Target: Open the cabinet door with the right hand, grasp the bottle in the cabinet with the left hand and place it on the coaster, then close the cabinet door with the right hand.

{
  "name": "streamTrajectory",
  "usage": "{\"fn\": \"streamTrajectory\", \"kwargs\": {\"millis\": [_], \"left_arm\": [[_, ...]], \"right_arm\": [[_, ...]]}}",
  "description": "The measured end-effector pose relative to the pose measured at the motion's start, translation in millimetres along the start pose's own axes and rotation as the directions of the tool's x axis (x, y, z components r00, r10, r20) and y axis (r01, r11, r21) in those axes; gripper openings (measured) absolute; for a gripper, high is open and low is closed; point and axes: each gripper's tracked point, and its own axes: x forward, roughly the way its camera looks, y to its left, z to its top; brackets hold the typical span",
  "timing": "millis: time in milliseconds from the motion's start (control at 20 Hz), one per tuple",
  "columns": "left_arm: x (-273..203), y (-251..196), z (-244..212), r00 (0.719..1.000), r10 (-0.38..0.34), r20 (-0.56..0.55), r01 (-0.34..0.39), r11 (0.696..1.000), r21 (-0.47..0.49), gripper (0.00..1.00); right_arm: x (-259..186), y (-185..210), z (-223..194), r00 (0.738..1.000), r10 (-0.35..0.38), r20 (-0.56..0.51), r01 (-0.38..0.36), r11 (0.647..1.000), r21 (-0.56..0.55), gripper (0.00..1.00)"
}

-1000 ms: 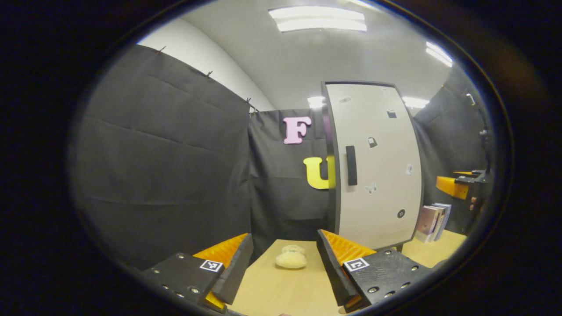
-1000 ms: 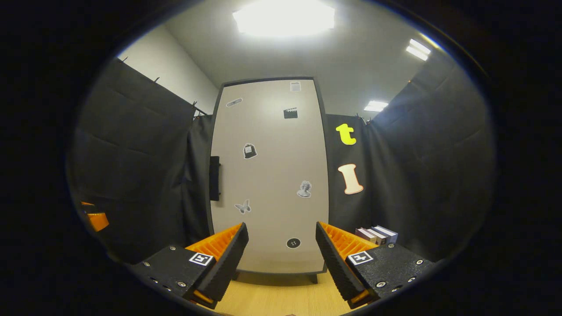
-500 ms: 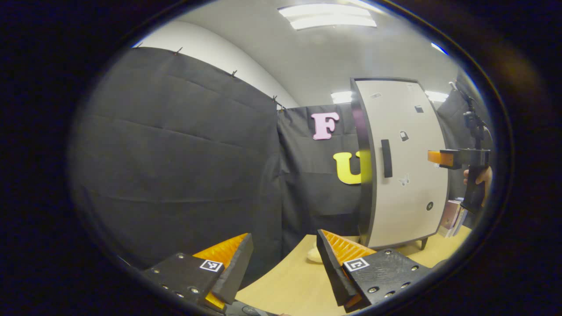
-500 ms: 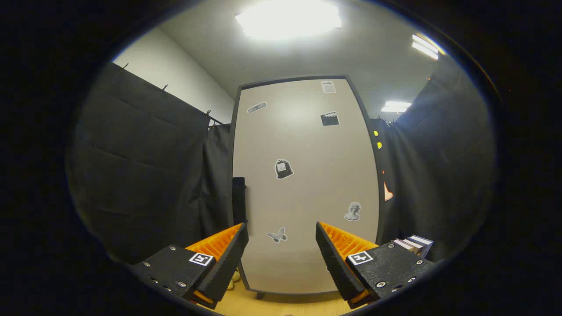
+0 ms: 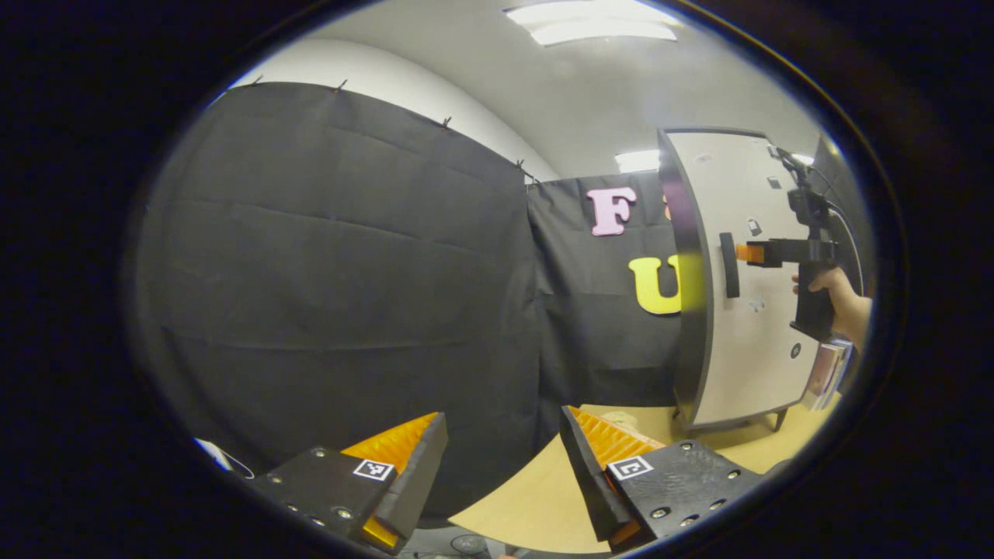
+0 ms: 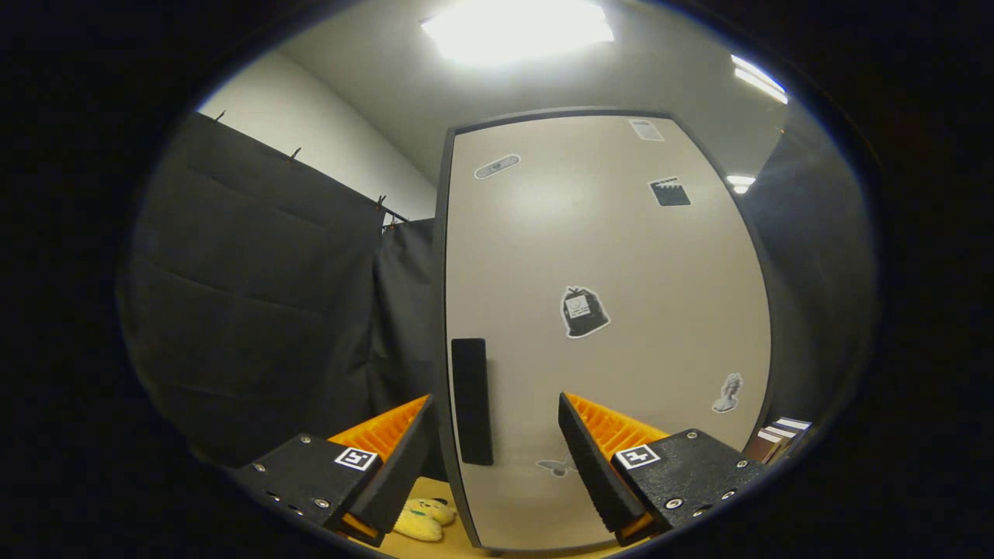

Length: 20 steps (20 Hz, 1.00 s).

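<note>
My right gripper [image 6: 497, 458], ribbed orange fingers apart, faces the smooth beige cabinet door [image 6: 606, 326]; its matte black bar handle [image 6: 472, 401] runs vertically, near the left edge. My left gripper [image 5: 503, 473] gapes above the pale wooden table [image 5: 536, 497].

No word or number can be read on any object. The cabinet door [image 6: 621, 373] carries small stickers, among them a clapperboard sticker [image 6: 669, 191], a dark bag sticker [image 6: 583, 311] with a pale tag on it, and a white slip [image 6: 645, 129] near its top edge, but any print on them is too small to make out. Each finger block of the left gripper [image 5: 503, 435] and of the right gripper [image 6: 497, 419] bears a black-and-white square marker [image 6: 356, 458], a coded pattern and not lettering.
</note>
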Motion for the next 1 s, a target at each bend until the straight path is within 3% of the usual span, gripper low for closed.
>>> {"fn": "streamTrajectory", "kwargs": {"millis": [100,400,500,550,600,850,1000], "left_arm": [[0.2,13.3,-3.6,1.000,0.020,-0.013,-0.020,1.000,-0.001,0.87],[-2.6,26.0,-8.9,0.998,0.056,-0.021,-0.056,0.998,0.019,0.84],[-2.1,27.9,-11.5,0.998,0.065,-0.027,-0.064,0.998,0.015,0.84],[-3.7,29.5,-11.5,0.997,0.067,-0.028,-0.066,0.998,0.011,0.84],[-4.6,30.2,-10.6,0.997,0.069,-0.028,-0.068,0.998,0.011,0.84],[-6.1,30.2,-6.8,0.999,0.037,-0.014,-0.037,0.999,0.010,0.84],[-5.4,25.1,-1.1,1.000,-0.011,0.001,0.011,1.000,0.010,0.88]], "right_arm": [[16.1,8.9,-1.9,1.000,-0.005,-0.022,0.005,1.000,0.005,0.94],[55.0,22.4,-14.0,0.993,-0.064,-0.104,0.063,0.998,-0.021,0.74],[60.7,7.6,-14.4,0.984,-0.140,-0.109,0.136,0.990,-0.043,0.64],[62.8,8.4,-13.1,0.985,-0.135,-0.108,0.134,0.991,-0.016,0.45],[62.0,9.7,-15.6,0.985,-0.129,-0.113,0.129,0.992,-0.013,0.36],[56.5,10.3,-15.2,0.987,-0.084,-0.140,0.078,0.996,-0.041,0.19],[47.5,12.8,-12.9,0.988,-0.044,-0.150,0.042,0.999,-0.020,0.19]]}}
